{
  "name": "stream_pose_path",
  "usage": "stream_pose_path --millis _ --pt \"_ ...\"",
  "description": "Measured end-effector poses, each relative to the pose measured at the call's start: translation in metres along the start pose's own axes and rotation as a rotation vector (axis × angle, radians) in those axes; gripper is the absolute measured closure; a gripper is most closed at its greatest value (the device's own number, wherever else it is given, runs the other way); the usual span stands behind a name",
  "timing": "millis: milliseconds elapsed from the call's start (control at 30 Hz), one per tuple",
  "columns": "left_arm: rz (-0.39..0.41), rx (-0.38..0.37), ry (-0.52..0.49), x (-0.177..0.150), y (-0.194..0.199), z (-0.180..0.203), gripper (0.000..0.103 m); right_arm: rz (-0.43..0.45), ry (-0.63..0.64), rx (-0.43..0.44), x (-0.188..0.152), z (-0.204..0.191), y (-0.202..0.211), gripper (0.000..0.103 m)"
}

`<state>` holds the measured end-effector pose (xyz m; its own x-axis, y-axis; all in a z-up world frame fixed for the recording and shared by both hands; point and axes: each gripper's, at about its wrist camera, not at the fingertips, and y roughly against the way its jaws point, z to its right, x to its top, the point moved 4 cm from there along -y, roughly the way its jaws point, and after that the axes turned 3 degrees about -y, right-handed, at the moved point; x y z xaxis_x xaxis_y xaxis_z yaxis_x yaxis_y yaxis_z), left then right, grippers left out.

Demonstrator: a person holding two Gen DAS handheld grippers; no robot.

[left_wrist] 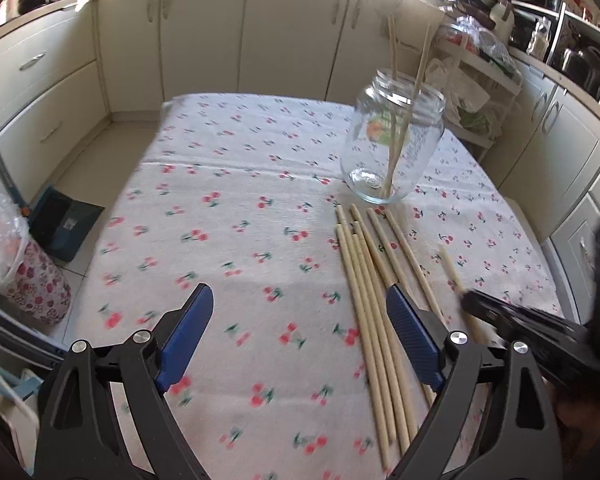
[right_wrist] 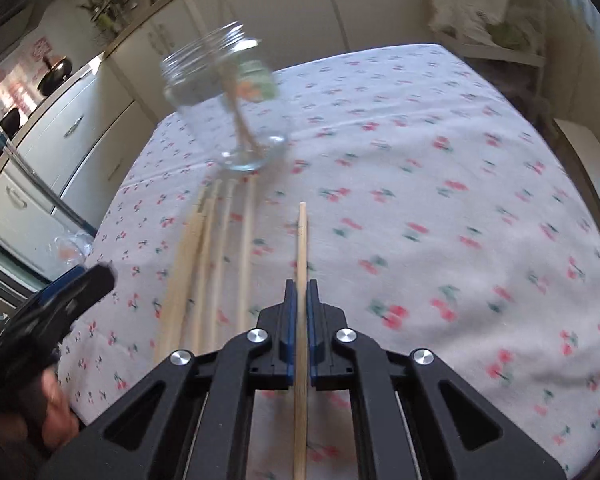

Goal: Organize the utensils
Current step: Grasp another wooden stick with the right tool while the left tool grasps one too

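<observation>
Several pale wooden chopsticks (left_wrist: 364, 288) lie side by side on the cherry-print tablecloth (left_wrist: 240, 200), just in front of a clear glass jar (left_wrist: 394, 140) that holds two upright chopsticks. My left gripper (left_wrist: 300, 300) hovers open over the cloth, its right blue finger (left_wrist: 410, 336) above the row. My right gripper (right_wrist: 301, 286) is shut on a single chopstick (right_wrist: 302, 240), which runs between its blue pads (right_wrist: 288, 320) and points toward the jar (right_wrist: 228, 100). The other chopsticks (right_wrist: 216, 256) lie to its left. The right gripper (left_wrist: 466, 300) shows at the right of the left wrist view.
Cream kitchen cabinets (left_wrist: 260, 32) surround the table. A shelf rack with bags (left_wrist: 472, 92) stands behind the jar. A floral bin with a plastic bag (left_wrist: 24, 264) and a dustpan (left_wrist: 64, 224) sit on the floor to the left.
</observation>
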<state>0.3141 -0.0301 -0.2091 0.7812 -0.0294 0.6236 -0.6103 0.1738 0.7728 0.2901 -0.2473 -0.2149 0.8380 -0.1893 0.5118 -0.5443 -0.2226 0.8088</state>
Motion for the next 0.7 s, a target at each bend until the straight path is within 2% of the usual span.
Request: stream_pose_path --millis 300,467,600,700 --pt "-0.079 0.082 -0.032 0.016 -0.040 0.010 0.019 -0.016 0.059 -0.003 0.003 -0.003 -0.002 0.096" --pt "-0.104 0.135 -0.032 0.016 -0.049 0.006 0.019 -0.002 0.077 -0.006 0.004 -0.005 -0.003 0.090" --pt "-0.102 0.145 -0.045 0.016 -0.051 0.007 0.019 0.006 0.082 -0.006 0.004 -0.003 -0.002 0.090" --pt "-0.099 0.150 -0.104 0.018 -0.058 0.016 0.025 0.013 0.089 -0.016 0.005 -0.004 -0.002 0.090"
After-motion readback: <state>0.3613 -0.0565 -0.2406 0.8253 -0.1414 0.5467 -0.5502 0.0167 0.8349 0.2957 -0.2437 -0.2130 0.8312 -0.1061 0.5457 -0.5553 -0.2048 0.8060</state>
